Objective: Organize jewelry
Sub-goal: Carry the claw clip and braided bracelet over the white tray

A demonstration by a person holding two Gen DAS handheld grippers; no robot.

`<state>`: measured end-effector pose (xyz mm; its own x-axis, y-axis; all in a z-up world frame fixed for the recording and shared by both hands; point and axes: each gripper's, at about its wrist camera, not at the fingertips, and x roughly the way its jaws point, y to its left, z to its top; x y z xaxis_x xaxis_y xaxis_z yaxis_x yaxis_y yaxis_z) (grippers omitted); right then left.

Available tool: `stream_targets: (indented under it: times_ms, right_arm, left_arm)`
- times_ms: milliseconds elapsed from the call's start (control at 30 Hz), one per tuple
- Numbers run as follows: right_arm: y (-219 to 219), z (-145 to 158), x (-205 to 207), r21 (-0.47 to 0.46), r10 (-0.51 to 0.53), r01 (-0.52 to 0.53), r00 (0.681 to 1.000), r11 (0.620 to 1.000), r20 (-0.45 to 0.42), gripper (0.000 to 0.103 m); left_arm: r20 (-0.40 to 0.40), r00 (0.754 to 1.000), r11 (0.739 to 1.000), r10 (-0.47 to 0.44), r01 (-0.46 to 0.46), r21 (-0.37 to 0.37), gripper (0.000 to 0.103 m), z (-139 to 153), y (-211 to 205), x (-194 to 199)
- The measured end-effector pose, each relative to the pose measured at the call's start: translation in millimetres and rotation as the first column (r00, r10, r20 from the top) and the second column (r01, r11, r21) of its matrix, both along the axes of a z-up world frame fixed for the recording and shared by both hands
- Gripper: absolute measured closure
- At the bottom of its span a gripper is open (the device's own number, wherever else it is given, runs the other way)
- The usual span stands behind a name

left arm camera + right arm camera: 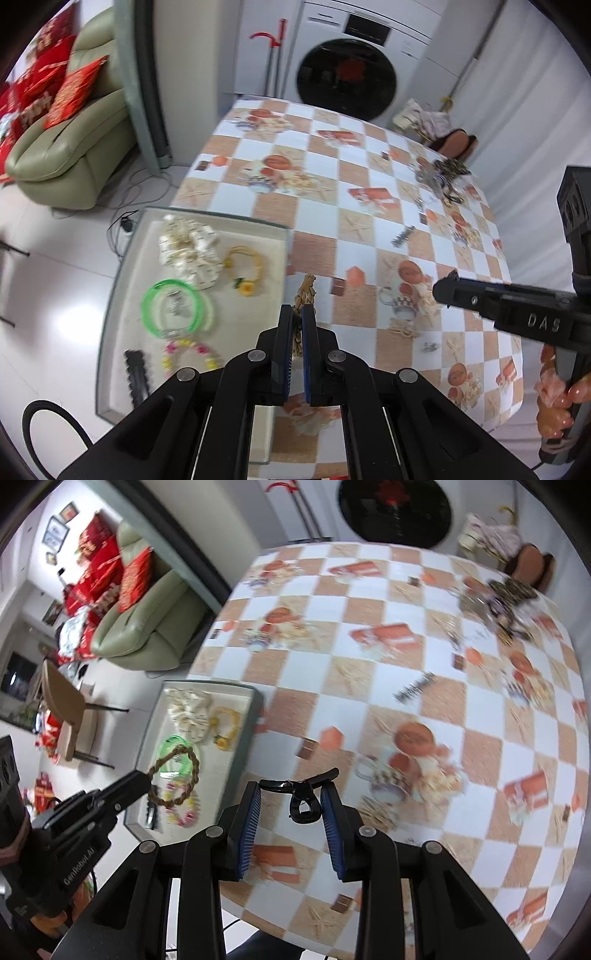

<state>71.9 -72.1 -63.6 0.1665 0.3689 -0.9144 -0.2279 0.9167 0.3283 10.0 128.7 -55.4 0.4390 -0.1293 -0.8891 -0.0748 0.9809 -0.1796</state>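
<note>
The left gripper (pixel 297 314) is clamped on a braided brown bracelet (pixel 176 775), held just above the tray (pixel 122 266) on its left. The right gripper (pixel 291 794) pinches a black hair claw (pixel 301 797) over the checked tablecloth (pixel 369 664). Far ahead-right lies a jewelry pile (pixel 443 177).

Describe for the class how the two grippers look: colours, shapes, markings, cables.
Both grippers, left and right, are matte black linkage frames with silver pivot pins and flat fingers faced with ribbed blue pads. White lettering shows: "DAS" and "GenRobot.AI". A black cable loops beside the left one.
</note>
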Motion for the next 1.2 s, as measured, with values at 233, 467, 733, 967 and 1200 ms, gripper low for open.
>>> stream_targets:
  times_ms: [233,467,733,967,1200]
  right_arm:
    - [38,8,6,0.016,0.084,-0.084,0.996,0.996,0.023,0.067]
    - [65,6,4,0.015,0.157,-0.157,0.987,0.987,0.024,0.067]
    - [91,4,4,0.014,0.225,-0.225,0.974,0.974,0.025,0.067]
    - [111,-16,9,0.030,0.249,-0.249,0.968,0.968,-0.018,0.067]
    - [138,-45,9,0.001,0.296,-0.296,0.953,0.955,-0.058,0.067]
  left_arm:
    - [-0.009,0.997,0.997,0.082,-0.082,0.003,0.094,-1,30,-21]
    - [-0.033,0.988,0.989,0.148,-0.148,-0.009,0.094,-12,52,-40]
    - [-0.079,0.975,0.977,0.207,-0.210,-0.029,0.094,-36,75,-54]
    - [-0.146,0.959,0.969,0.241,-0.247,-0.023,0.094,-71,92,-61]
    - [-0.196,0.944,0.963,0.266,-0.268,0.012,0.094,-101,101,-63]
